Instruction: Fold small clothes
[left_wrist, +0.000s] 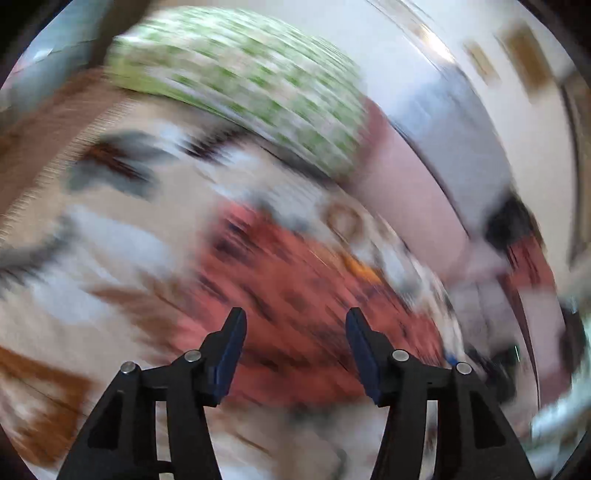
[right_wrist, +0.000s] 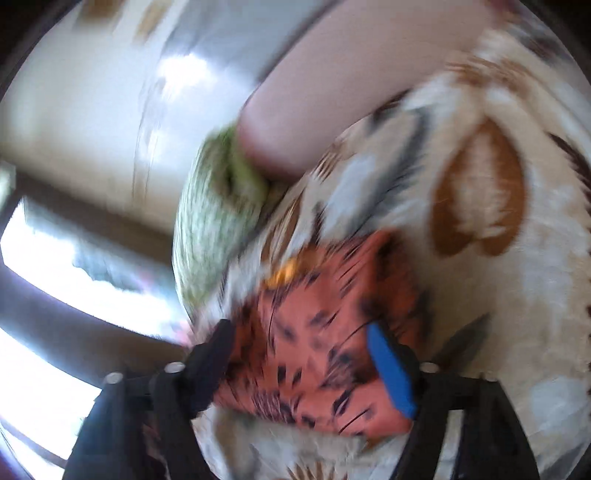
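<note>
Salmon-pink garment (right_wrist: 314, 354) w/ dark flecks lies bunched on the patterned bedspread (right_wrist: 517, 295); both views heavily motion-blurred. Left tool (left_wrist: 295, 325) has its fingers spread wide w/ nothing between them, hanging above the cloth; right tool (right_wrist: 303, 347) also spread apart, garment showing in the gap, contact can't be told. Green-and-white checked bundle (left_wrist: 240, 74) sits beyond the garment, near a pink bolster (right_wrist: 332, 92).

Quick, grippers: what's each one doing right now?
Left gripper: open, holding nothing.
Right gripper: open around the orange patterned garment; no grip visible.
</note>
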